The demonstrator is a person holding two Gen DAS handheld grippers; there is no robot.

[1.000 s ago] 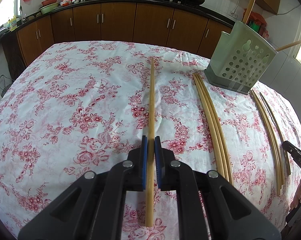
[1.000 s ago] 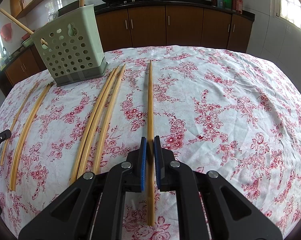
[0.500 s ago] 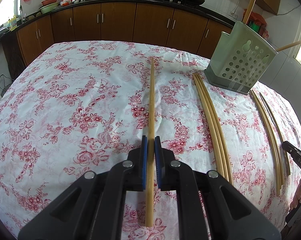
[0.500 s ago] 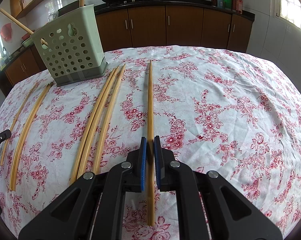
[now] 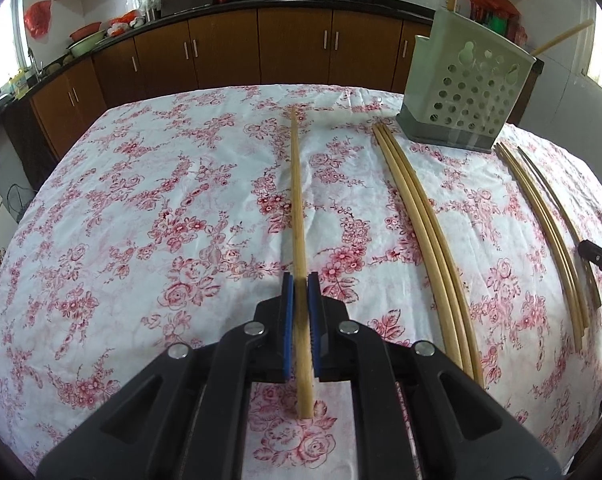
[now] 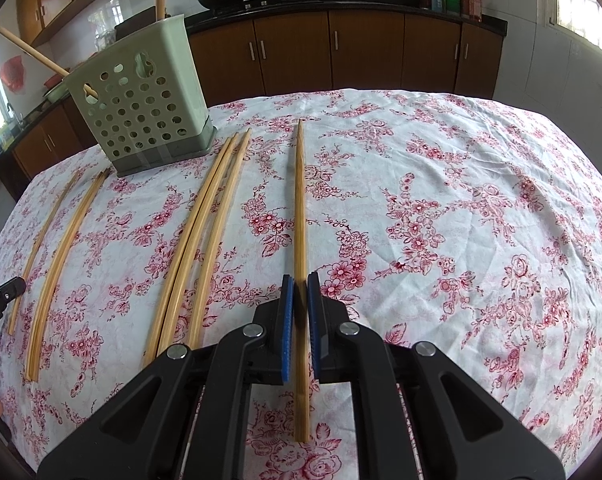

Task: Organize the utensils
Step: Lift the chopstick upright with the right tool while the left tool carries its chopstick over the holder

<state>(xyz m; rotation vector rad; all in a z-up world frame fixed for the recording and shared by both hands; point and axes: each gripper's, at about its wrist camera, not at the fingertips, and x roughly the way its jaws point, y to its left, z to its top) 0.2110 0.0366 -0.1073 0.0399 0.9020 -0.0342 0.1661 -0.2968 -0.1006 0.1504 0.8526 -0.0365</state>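
Observation:
My left gripper [image 5: 300, 282] is shut on a wooden chopstick [image 5: 297, 200] that points away over the floral tablecloth. My right gripper [image 6: 300, 282] is shut on another chopstick [image 6: 300, 200] in the same way. The pale green perforated holder [image 5: 467, 96] stands at the back right in the left wrist view and at the back left in the right wrist view [image 6: 141, 108], with two chopsticks standing in it. A group of three chopsticks [image 5: 417, 220] lies between the grippers, also seen in the right wrist view [image 6: 205, 232].
More chopsticks [image 5: 541, 216] lie near the right table edge in the left view, and at the left in the right view [image 6: 65, 248]. The other gripper's tip [image 5: 599, 262] shows at the frame edge. Kitchen cabinets [image 5: 221, 48] stand behind the table.
The left view has tilted up and shifted, with its chopstick blurred near the jaws. The right gripper and its chopstick look the same.

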